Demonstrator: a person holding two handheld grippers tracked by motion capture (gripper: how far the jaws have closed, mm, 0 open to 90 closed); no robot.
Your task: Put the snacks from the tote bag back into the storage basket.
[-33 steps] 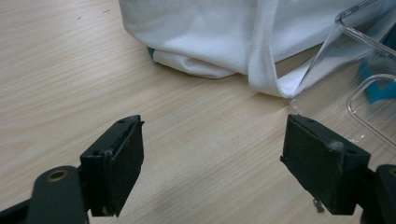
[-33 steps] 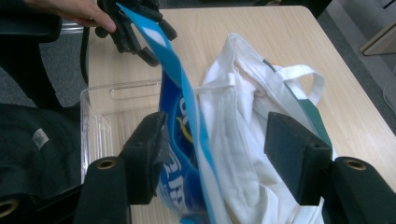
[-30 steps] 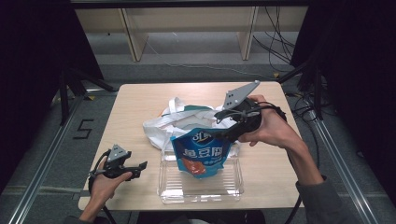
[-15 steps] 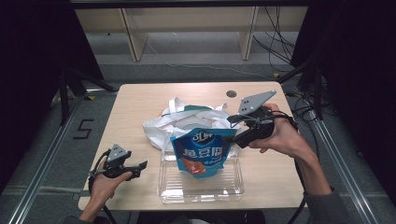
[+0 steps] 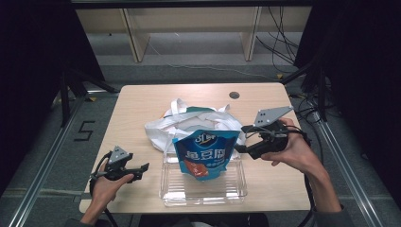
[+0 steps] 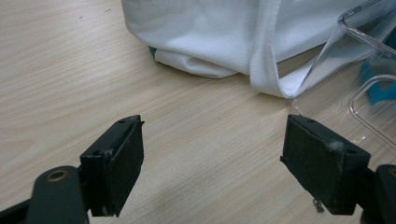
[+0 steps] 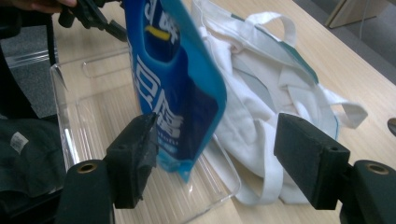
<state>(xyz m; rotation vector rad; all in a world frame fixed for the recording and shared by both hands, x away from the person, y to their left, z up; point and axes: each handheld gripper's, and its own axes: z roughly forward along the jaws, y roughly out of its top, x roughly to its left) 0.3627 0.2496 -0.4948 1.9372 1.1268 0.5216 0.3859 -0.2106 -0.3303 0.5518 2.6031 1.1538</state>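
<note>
In the clear bin [image 5: 203, 191], a blue pouch [image 5: 204, 152] stands; right gripper [image 5: 242, 143] jaws, just opening wide, flank it; left gripper [image 5: 142, 168] gapes.

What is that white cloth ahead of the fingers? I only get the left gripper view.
Observer: A white tote bag with handles, lying crumpled on the table.
Visitor: And the clear plastic beside it?
Observer: A clear tray; a blue snack pouch stands upright at its far end, against the bag.
Visitor: Is the other hand holding that pouch?
Observer: No. The right gripper sits just right of the pouch; its fingers have just been opening and pinch nothing.
</note>
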